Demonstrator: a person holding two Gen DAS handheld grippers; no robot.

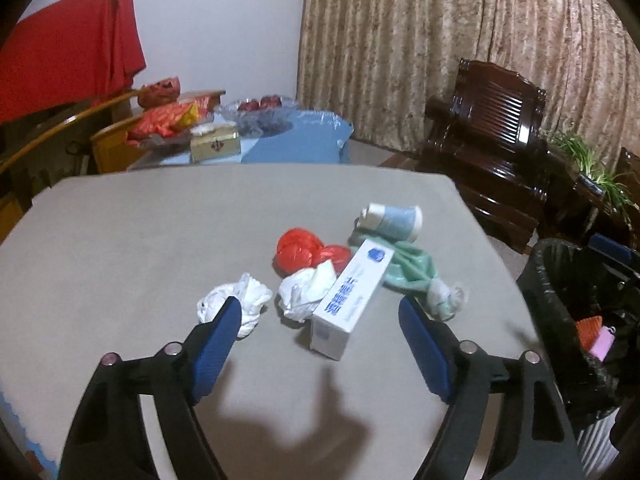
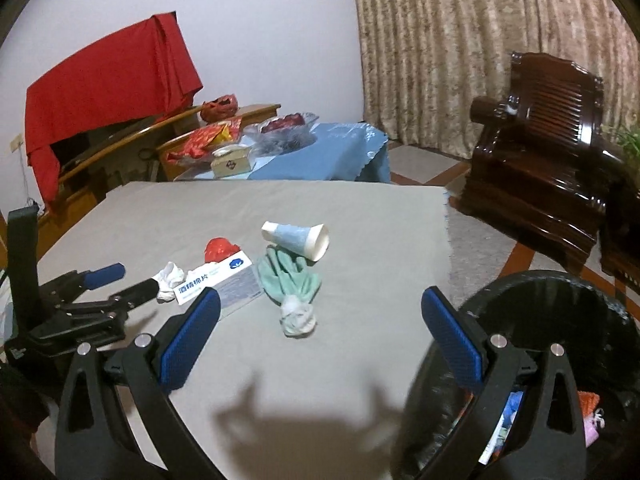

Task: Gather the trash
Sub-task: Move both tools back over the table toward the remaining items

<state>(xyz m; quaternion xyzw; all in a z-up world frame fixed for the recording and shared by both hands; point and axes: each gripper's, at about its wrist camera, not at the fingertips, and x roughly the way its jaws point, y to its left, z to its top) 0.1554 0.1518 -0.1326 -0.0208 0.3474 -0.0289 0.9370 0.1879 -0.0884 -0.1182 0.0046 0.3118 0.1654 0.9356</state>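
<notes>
partly done: few scraps already in lined bin [image 2: 560, 320] at right. left on table [image 1: 120, 240]: tissue wads [image 1: 224, 300], white box [image 1: 352, 300], red bag [image 1: 304, 252], green bag [image 2: 288, 280], paper cup [image 2: 298, 238]. left gripper [image 1: 320, 320] and right gripper [image 2: 320, 312] both spread wide, empty.

The trash lies clustered on the grey bench [image 1: 120, 248]. A white box [image 1: 348, 300] with blue print lies flat at the centre. At its 9 o'clock sit two crumpled white tissues [image 1: 236, 304]; at 11 o'clock, a crumpled red plastic bag [image 1: 304, 252]. A blue-and-white paper cup [image 1: 394, 220] lies on its side at 1 o'clock. A crumpled green bag [image 1: 404, 268] spreads at 3 o'clock, touching the box. A black-lined bin [image 1: 576, 312] stands off the bench's edge, further toward 3 o'clock.
</notes>
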